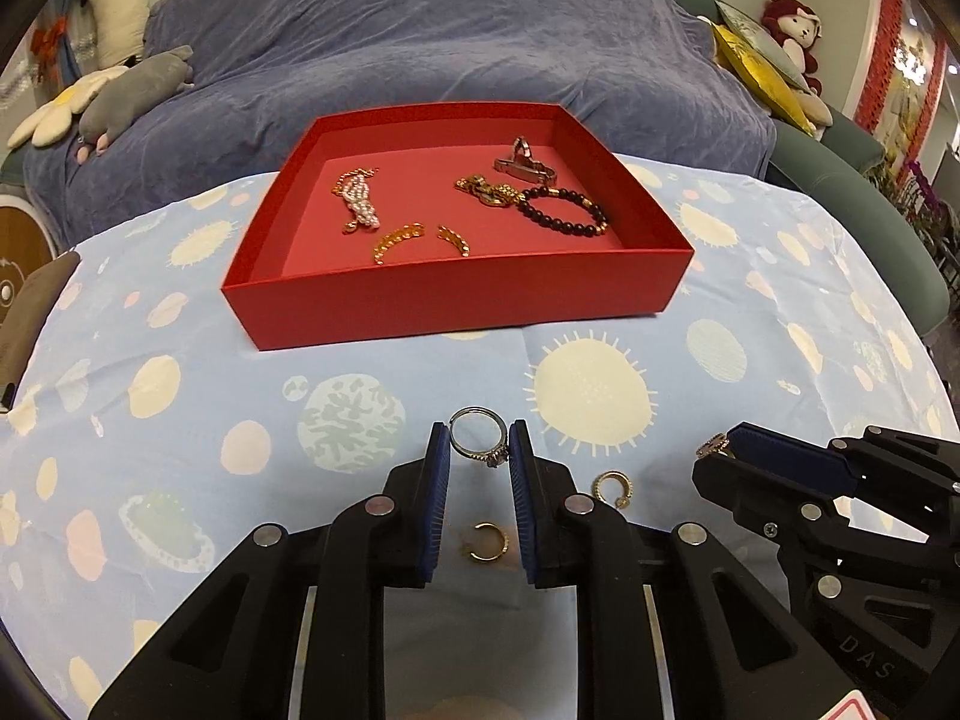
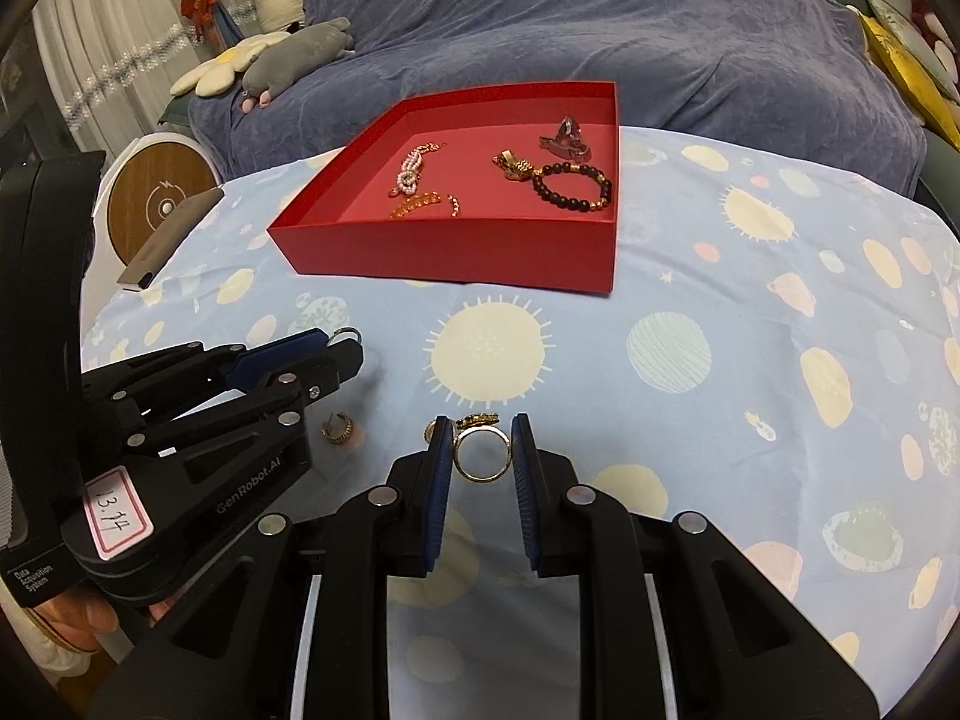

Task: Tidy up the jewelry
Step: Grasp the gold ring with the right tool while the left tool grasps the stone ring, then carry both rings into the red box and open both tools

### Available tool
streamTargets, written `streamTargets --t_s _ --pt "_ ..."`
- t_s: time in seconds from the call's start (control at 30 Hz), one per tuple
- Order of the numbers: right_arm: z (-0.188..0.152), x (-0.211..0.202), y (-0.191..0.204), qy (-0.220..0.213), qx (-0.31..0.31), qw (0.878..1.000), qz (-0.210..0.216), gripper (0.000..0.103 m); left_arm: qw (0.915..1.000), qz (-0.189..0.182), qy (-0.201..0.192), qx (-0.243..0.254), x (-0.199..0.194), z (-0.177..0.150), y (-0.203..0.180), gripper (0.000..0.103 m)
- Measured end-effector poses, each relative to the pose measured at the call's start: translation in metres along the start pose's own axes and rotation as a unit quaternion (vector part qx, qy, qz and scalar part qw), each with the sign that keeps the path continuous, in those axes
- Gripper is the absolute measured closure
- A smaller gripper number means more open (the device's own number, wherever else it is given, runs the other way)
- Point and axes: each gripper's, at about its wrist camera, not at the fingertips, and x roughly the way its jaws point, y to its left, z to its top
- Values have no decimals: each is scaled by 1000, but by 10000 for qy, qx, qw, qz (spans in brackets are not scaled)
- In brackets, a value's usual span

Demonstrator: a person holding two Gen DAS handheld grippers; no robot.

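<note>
Both claws (image 1: 479,444) (image 2: 480,441) clamped, angled down

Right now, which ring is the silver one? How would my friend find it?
Start at the red tray on the spotty blue cloth, then come toward you to the left gripper. The silver ring is pinched between its blue fingers. It's the only silver one, with a sparkly stone; the rings nearby are gold.

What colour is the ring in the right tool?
Gold, plain band, clamped between the right tool's blue pads. Clearest in the right wrist view.
</note>
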Motion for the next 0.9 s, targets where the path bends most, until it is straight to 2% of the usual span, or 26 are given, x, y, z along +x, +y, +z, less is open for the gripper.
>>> streamTargets --t_s 0.5,0.77,0.9 --pt "16 7 12 -102 -3 9999 30 84 9981 319 -132 -518 -17 7 60 86" --pt "29 8 13 -187 36 9998 43 84 9971 359 -220 -637 -21 18 68 86" --pt "45 4 14 -315 3 9995 49 84 9966 317 -316 -694 -23 31 71 86"
